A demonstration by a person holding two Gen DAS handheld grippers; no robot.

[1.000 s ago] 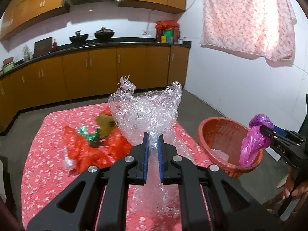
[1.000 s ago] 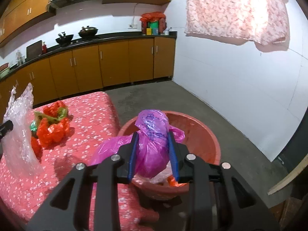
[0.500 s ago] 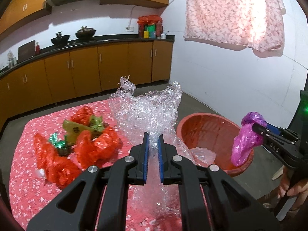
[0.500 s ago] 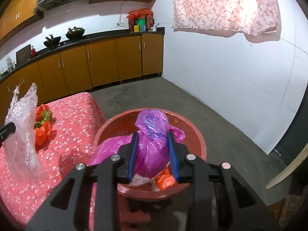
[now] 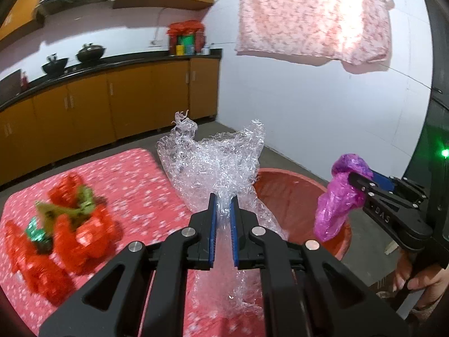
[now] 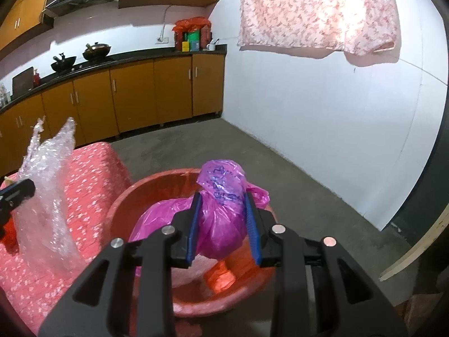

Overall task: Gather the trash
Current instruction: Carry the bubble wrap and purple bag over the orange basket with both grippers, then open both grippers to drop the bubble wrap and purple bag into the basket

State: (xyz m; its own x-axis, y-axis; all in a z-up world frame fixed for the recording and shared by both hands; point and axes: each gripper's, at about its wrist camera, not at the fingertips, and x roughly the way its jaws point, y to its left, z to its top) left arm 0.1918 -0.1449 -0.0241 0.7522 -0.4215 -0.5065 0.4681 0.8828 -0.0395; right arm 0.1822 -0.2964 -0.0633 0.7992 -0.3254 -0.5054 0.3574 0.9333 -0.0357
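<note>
Inspector A: Left gripper (image 5: 223,219), jaws narrow, clamped on the clear bubble wrap (image 5: 213,165); the wrap hangs above the table edge nearest the red basin (image 5: 294,196).

Inspector B: Right gripper (image 6: 223,224), jaws pinching the magenta plastic bag (image 6: 221,213), held directly over the basin; orange scrap (image 6: 221,276) inside the basin; red and green wrappers (image 5: 64,224) on the floral tablecloth (image 5: 134,185), well apart from the basin.
</note>
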